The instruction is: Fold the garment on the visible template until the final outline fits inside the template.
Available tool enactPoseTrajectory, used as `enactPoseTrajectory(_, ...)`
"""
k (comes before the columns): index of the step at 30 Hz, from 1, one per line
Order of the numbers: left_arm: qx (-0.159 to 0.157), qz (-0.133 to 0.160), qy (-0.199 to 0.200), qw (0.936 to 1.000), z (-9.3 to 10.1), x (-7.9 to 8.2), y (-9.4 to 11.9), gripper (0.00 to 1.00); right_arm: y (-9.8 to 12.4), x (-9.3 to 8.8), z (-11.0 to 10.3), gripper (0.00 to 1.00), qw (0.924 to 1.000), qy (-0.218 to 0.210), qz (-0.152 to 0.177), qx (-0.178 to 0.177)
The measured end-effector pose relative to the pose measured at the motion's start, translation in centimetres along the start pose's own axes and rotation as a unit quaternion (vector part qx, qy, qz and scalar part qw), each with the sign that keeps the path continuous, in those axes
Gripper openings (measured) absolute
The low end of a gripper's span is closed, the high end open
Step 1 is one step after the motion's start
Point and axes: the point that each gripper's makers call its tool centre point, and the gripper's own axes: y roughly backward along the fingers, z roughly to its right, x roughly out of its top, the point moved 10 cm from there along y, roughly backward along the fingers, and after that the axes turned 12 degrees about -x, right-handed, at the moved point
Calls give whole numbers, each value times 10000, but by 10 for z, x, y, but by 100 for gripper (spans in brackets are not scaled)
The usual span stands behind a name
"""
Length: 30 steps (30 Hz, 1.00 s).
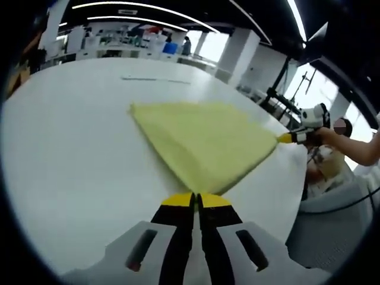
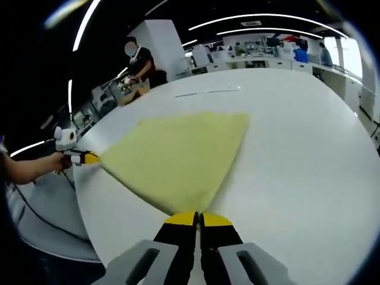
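Fingers of the left gripper (image 1: 196, 200) are pressed together, pinching one corner of the yellow garment (image 1: 205, 145); the right gripper (image 2: 198, 218) pinches the opposite corner the same way. The cloth stretches from each pair toward 12 o'clock, lying across the white worktop (image 1: 71, 154) near its edge. Uneven pulling could likely slip a corner free or drag the cloth over the edge. No template outline is discernible.

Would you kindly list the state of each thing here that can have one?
yellow garment: folded, partly lifted off the white table, stretched between both tools
left tool: shut on a garment corner
right tool: shut on another corner
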Motion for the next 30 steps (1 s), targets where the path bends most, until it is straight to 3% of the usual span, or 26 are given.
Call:
enactPoseTrajectory(16,24,-119,-34,9999,6,-6,5,0,6,-7,-3,0,10000,1,-65,9)
enactPoseTrajectory(22,106,-135,-53,9998,6,-4,7,2,7,-5,-6,0,9997,195,-113,-63)
enactPoseTrajectory(28,179,-52,-8,9998,6,-5,10,8,11,-1,-7,0,9994,344,-75,-51)
enactPoseTrajectory(30,205,-39,-42,9998,6,-4,11,12,12,1,-7,6,9992,381,-38,-69)
